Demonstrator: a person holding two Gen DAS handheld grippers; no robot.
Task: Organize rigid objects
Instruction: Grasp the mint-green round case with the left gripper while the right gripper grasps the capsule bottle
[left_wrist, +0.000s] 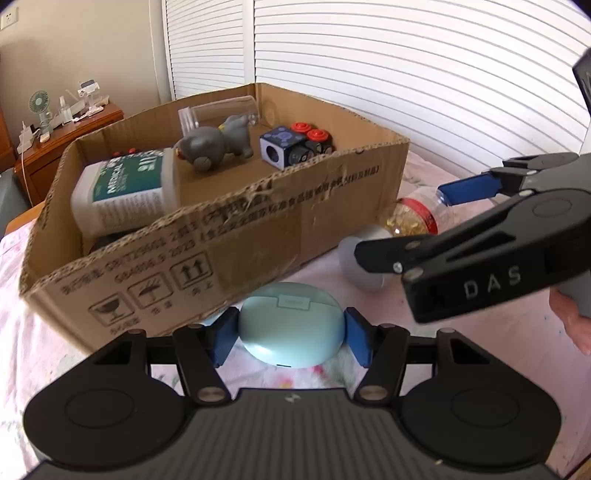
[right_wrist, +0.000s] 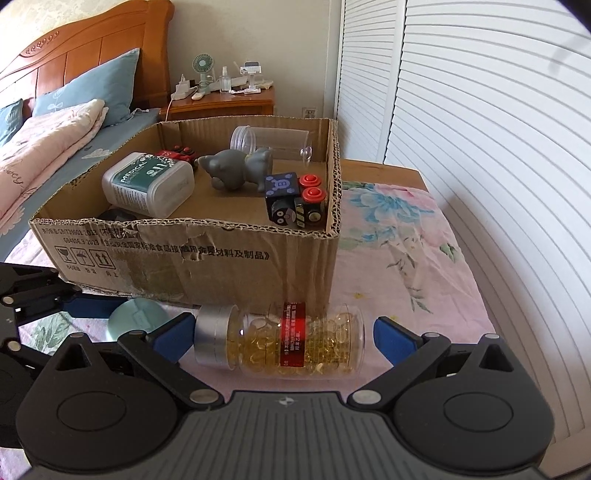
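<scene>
My left gripper (left_wrist: 291, 338) has its blue pads against both sides of a pale blue earbud case (left_wrist: 291, 325), which lies on the pink floral cloth in front of the cardboard box (left_wrist: 229, 236). My right gripper (right_wrist: 284, 336) is open around a clear capsule bottle (right_wrist: 295, 339) with a silver cap and red label, lying on its side; the pads stand close to its ends without clearly pressing. The bottle shows behind the right gripper's fingers in the left view (left_wrist: 410, 218). The case (right_wrist: 136, 319) shows at the left in the right view.
The box (right_wrist: 207, 254) holds a white medical bottle (right_wrist: 147, 184), a grey toy animal (right_wrist: 236, 168), a clear jar (right_wrist: 273, 144), and dark cubes with red buttons (right_wrist: 295, 199). White louvred doors stand on the right; a wooden nightstand (right_wrist: 221, 103) and pillows behind.
</scene>
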